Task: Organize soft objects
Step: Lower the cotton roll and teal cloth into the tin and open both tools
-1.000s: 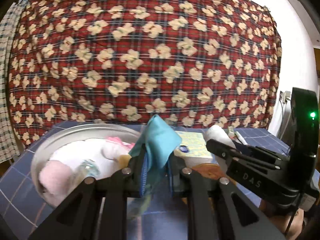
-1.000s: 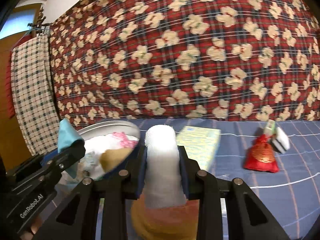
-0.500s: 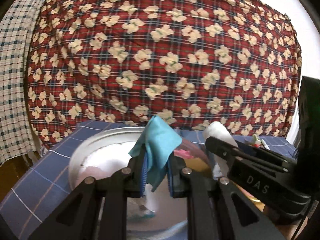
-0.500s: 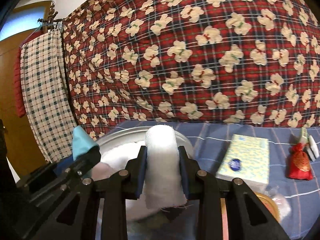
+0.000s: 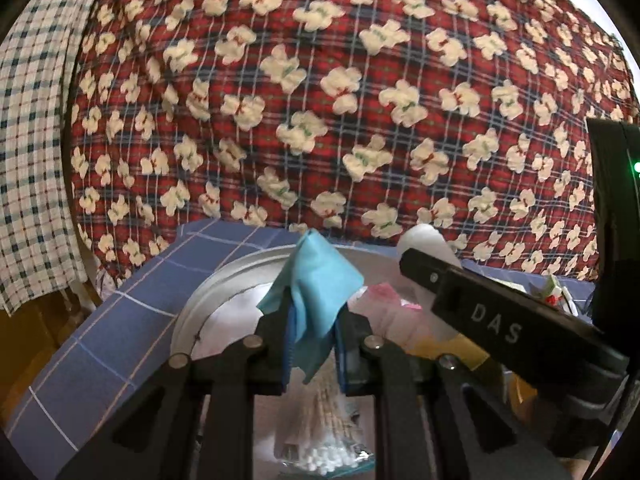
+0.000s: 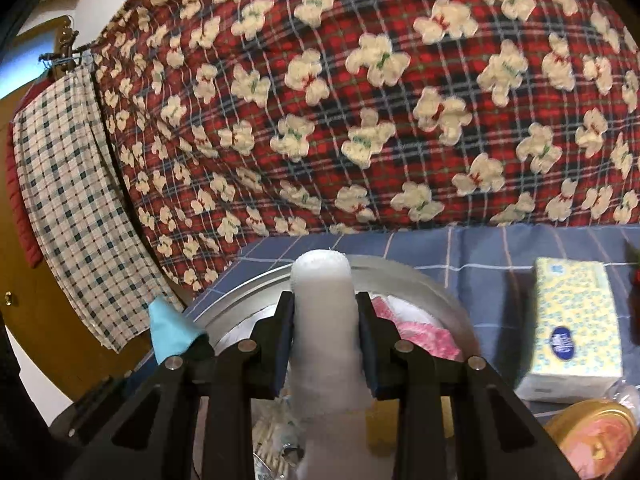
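Left wrist view: the left tool [image 5: 312, 344] is clamped on a turquoise cloth [image 5: 318, 292], which sticks up between its 2 blue pads and hangs a little below them. Beneath and ahead lies a round metal basin [image 5: 208, 304] on the blue checked surface [image 5: 120, 320]; inside it show something pink [image 5: 384, 300] and a clear bag of cotton swabs [image 5: 324, 448]. The right tool [image 5: 416, 256] crosses the right side of the picture, just beside the left one, with the top of a white roll [image 5: 424, 240] peeking above its finger. A red plaid blanket with cream bears [image 5: 340, 100] fills the background, and a checked cloth [image 5: 32, 140] hangs at left.

Right wrist view: the right tool [image 6: 325, 344] is clamped on the white roll of gauze-like fabric [image 6: 323, 320], held upright over the basin [image 6: 448, 296]. The pink item [image 6: 416, 328] lies in the basin to the right. The turquoise cloth [image 6: 168, 328] shows at lower left in the left tool. On the surface [image 6: 480, 248] to the right lie a yellow tissue pack [image 6: 572, 324] and, nearer, a gold-rimmed round tin [image 6: 592, 436].
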Demonstrator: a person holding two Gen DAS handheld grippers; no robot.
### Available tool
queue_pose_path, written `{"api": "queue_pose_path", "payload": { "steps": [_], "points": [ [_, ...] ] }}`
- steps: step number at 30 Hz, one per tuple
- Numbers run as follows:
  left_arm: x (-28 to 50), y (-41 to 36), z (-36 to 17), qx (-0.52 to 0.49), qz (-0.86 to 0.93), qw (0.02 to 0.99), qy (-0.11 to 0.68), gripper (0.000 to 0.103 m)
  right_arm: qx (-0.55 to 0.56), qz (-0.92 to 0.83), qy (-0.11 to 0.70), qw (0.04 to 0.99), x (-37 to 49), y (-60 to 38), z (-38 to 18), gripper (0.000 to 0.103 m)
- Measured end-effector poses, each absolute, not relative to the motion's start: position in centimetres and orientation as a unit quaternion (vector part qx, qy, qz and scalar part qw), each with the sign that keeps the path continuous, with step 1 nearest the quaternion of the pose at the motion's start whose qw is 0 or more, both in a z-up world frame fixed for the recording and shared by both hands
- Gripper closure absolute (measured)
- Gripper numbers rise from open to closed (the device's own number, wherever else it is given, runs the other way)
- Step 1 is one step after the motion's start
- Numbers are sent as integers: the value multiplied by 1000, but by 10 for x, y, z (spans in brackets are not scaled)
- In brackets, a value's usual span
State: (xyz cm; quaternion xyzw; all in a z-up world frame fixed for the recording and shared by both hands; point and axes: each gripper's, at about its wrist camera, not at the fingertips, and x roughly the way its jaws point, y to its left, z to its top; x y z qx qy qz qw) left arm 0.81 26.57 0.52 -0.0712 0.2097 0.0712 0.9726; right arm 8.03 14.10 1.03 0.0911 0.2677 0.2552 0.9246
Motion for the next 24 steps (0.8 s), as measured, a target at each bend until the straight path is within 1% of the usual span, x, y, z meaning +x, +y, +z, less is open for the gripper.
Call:
{"api": "queue_pose_path", "payload": {
  "steps": [8, 22, 23, 24],
  "points": [
    [21, 276, -12, -87, 73, 962, 249, 88, 67, 257, 302, 916, 95, 156, -1, 70],
    [28, 278, -21, -78, 92, 955, 271, 88, 71, 285, 340, 893, 105, 160, -8, 69],
    [28, 277, -22, -73, 98, 955, 271, 88, 75, 288, 343, 891, 106, 159, -9, 66],
    [28, 277, -22, -70, 100, 955, 271, 88, 79, 290, 345, 889, 106, 159, -9, 57]
  ]
}}
